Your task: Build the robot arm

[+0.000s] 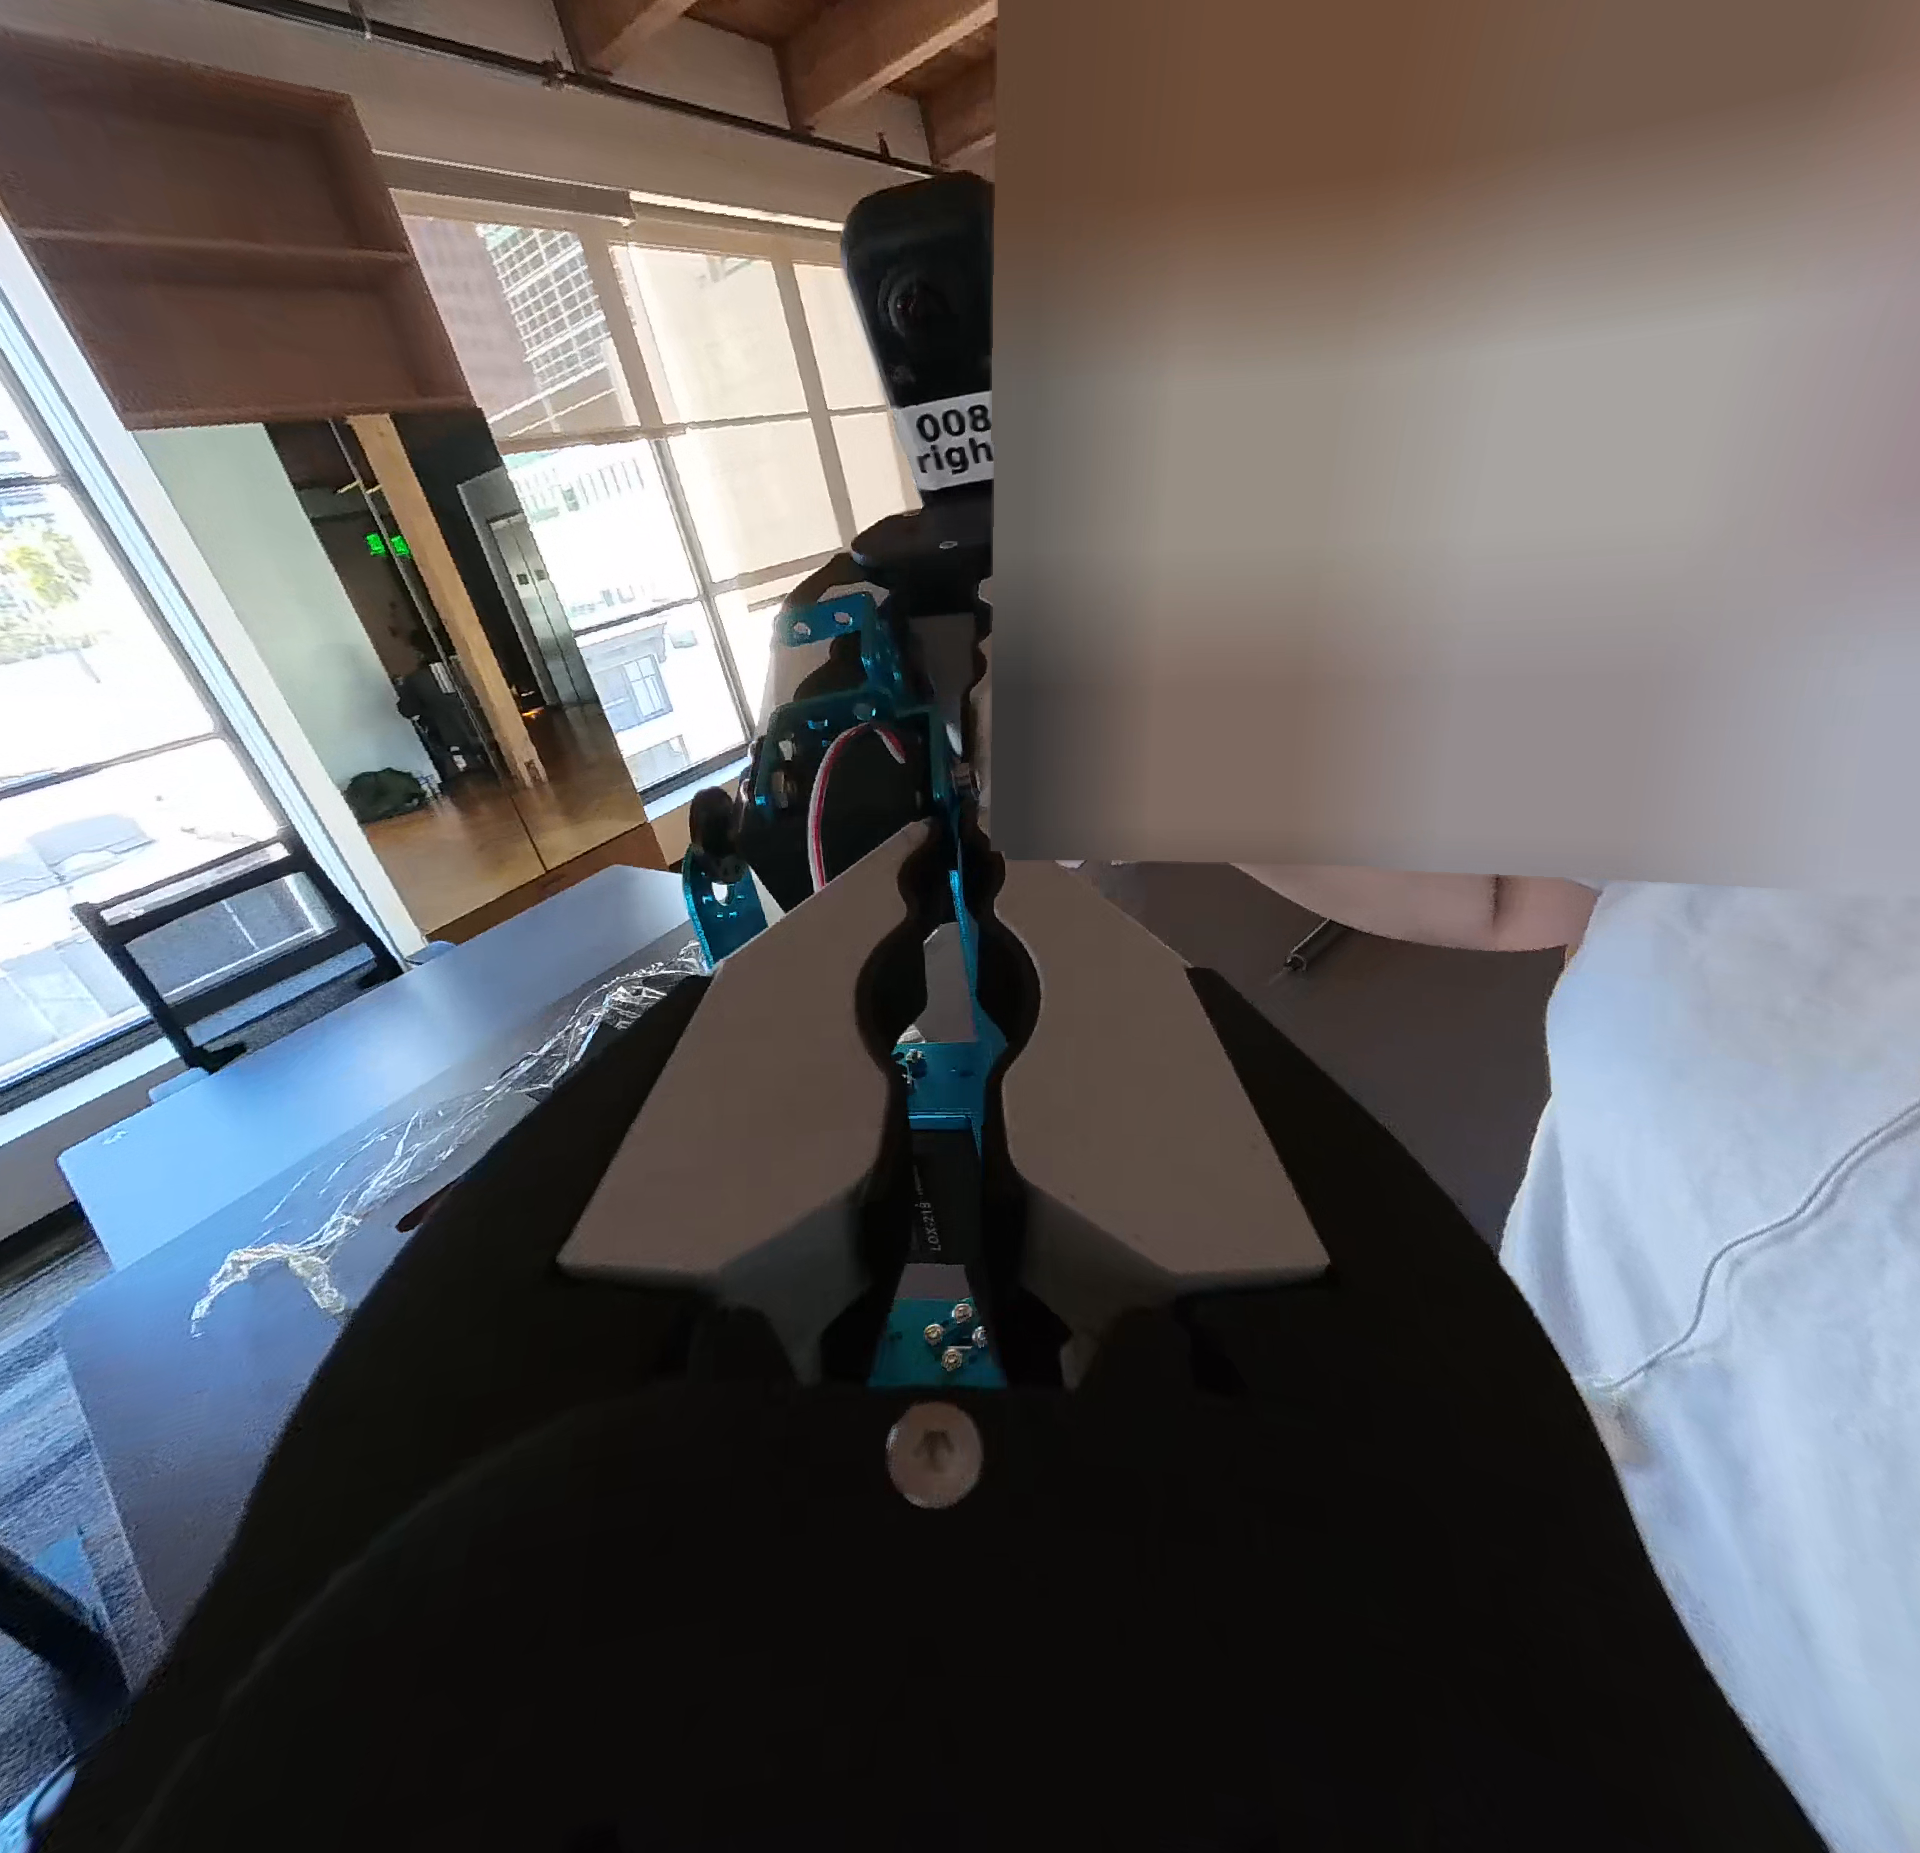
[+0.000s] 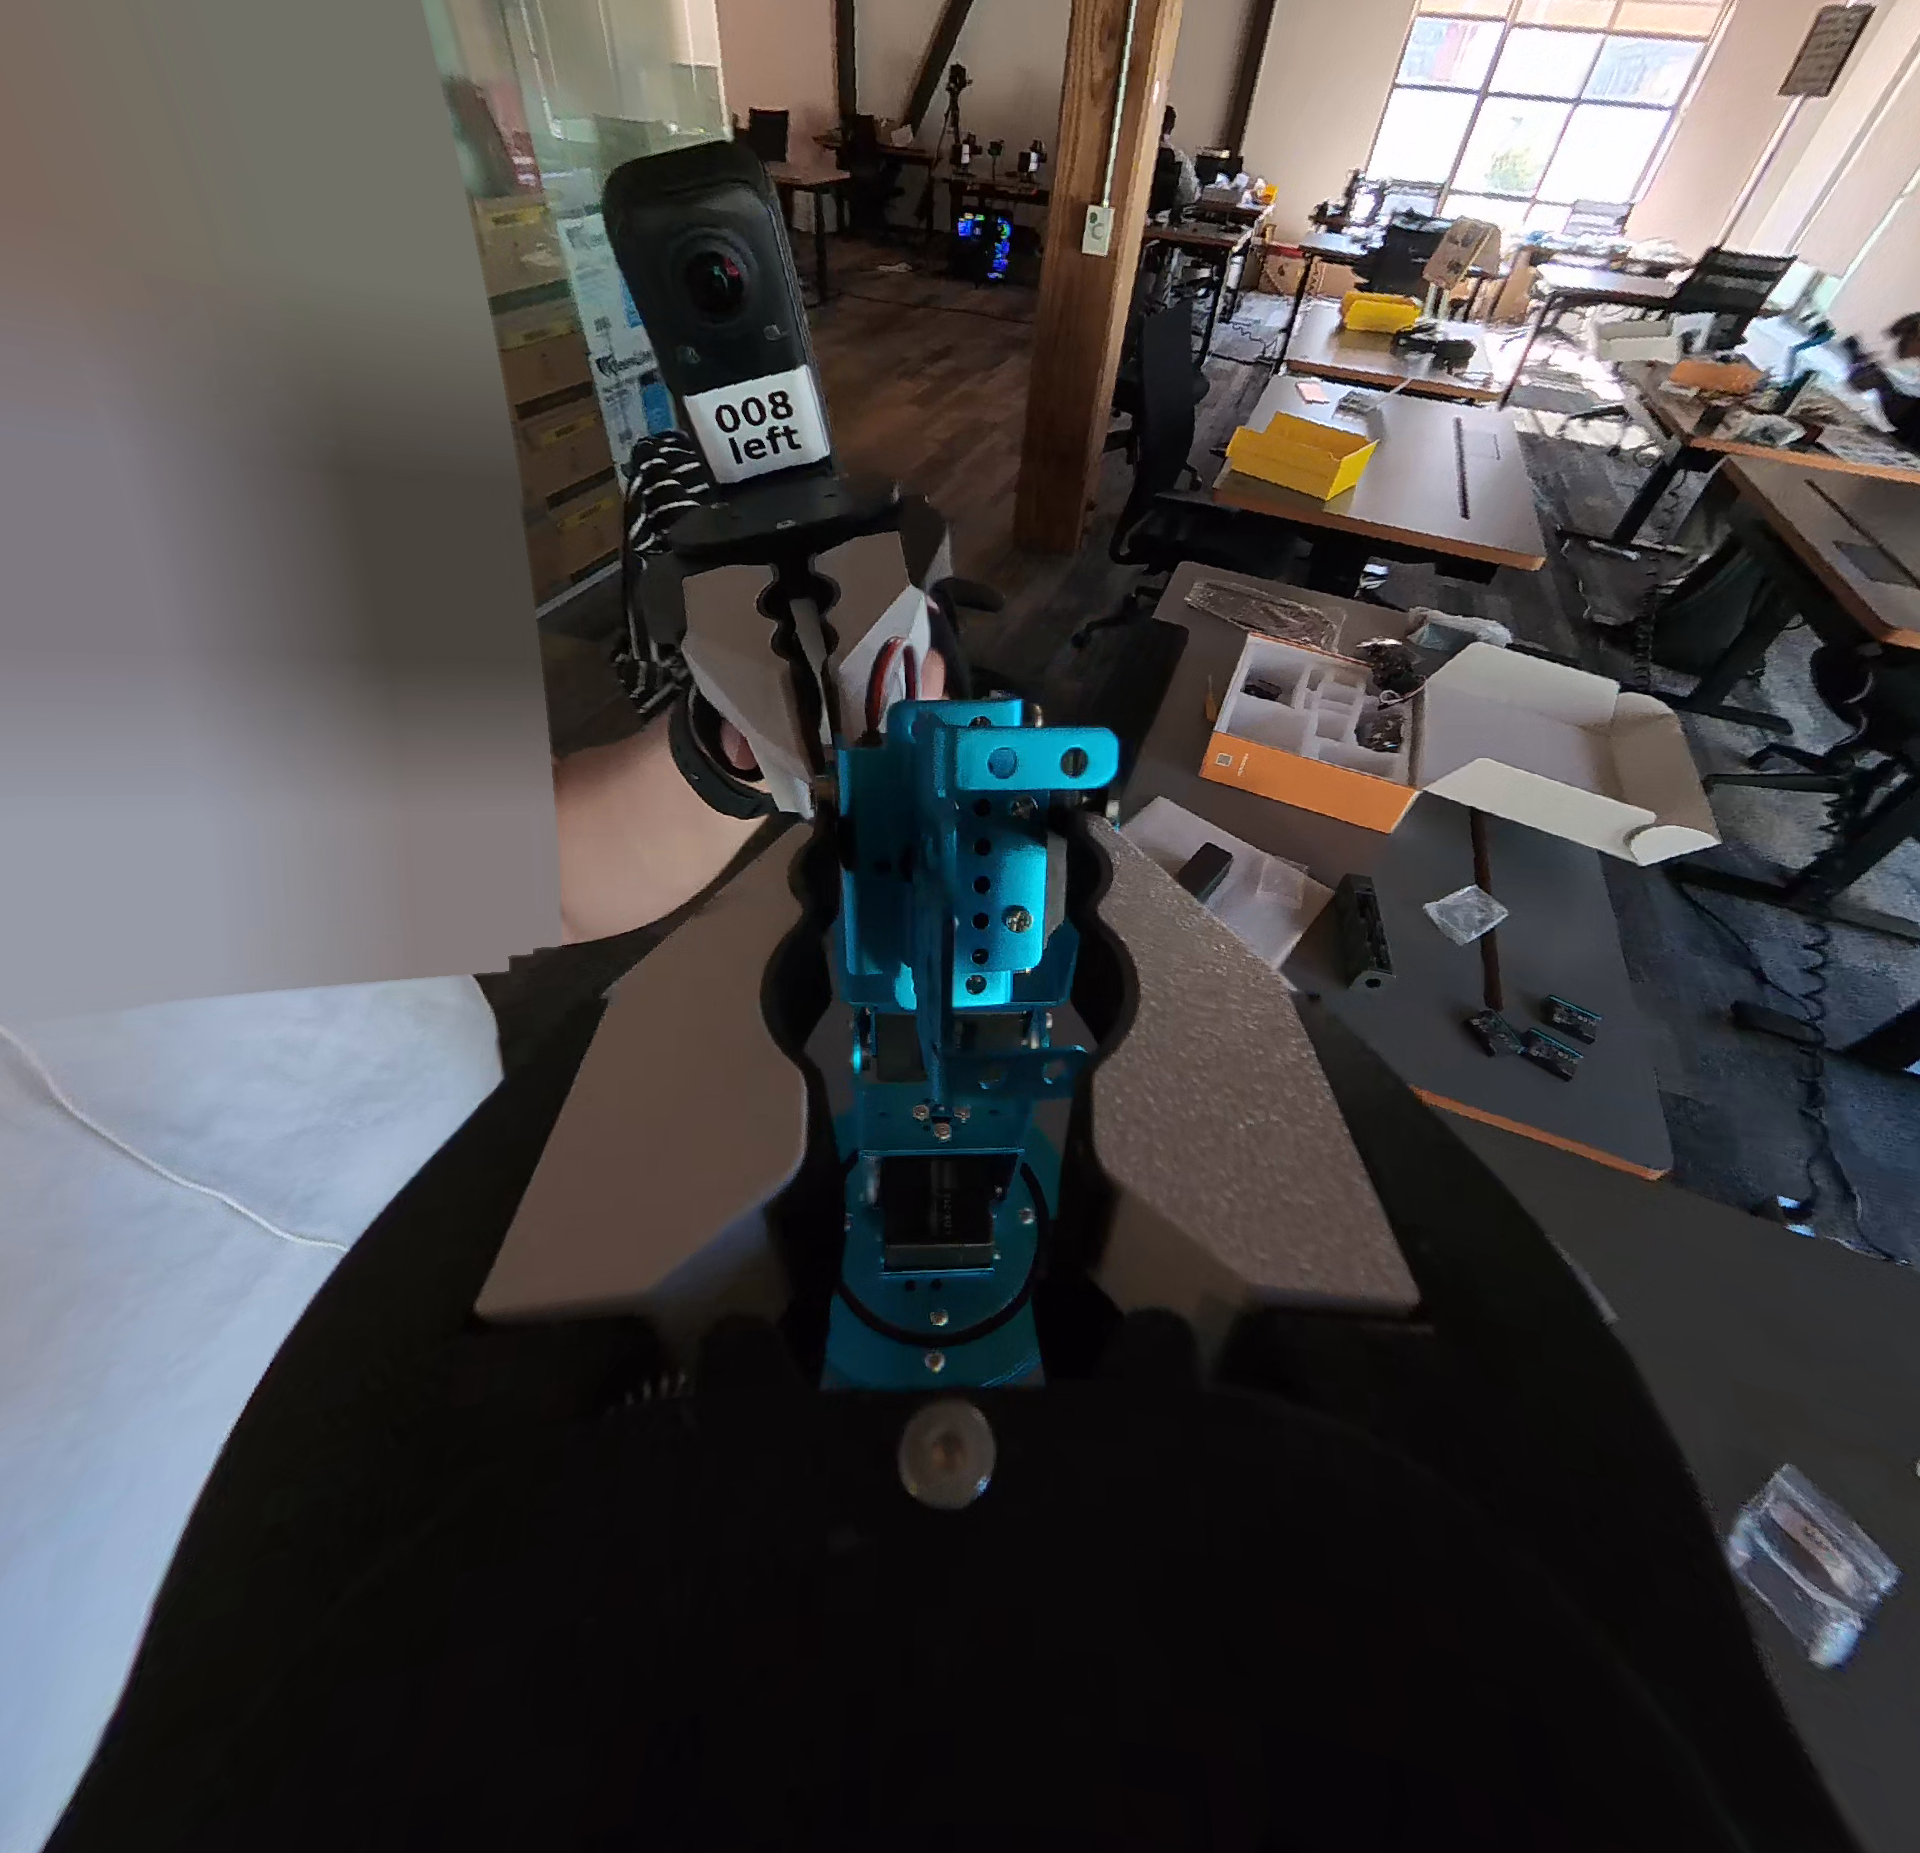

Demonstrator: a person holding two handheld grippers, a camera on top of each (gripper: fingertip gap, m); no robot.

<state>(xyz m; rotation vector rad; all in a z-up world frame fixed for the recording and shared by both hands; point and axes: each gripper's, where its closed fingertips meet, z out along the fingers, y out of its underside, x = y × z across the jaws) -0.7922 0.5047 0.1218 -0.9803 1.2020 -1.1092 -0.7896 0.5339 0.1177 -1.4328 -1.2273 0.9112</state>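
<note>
A blue metal robot-arm assembly [image 2: 956, 868] with black servos and a red-white wire is held in the air between both grippers. My right gripper [image 2: 951, 837] is shut on its wider base end, with the grey fingers [image 2: 1195, 1076] pressing on both sides. My left gripper [image 1: 961, 858] is shut on a thin blue bracket plate [image 1: 971, 972] at the other end. In the left wrist view the assembly [image 1: 831, 702] extends away to the right gripper [image 1: 873, 681]. In the right wrist view the left gripper [image 2: 810, 660] faces me behind the assembly.
A person in a white shirt [image 1: 1714, 1284] stands close by. The dark table [image 2: 1538, 972] bears an open orange-white parts box [image 2: 1320, 743], small black parts [image 2: 1538, 1034] and a plastic bag [image 2: 1808, 1564]. Crumpled clear plastic [image 1: 416, 1159] lies on the table [image 1: 416, 1014]. A wooden post [image 2: 1081, 245] and desks stand behind. The tips of both grippers are at nearly the same place.
</note>
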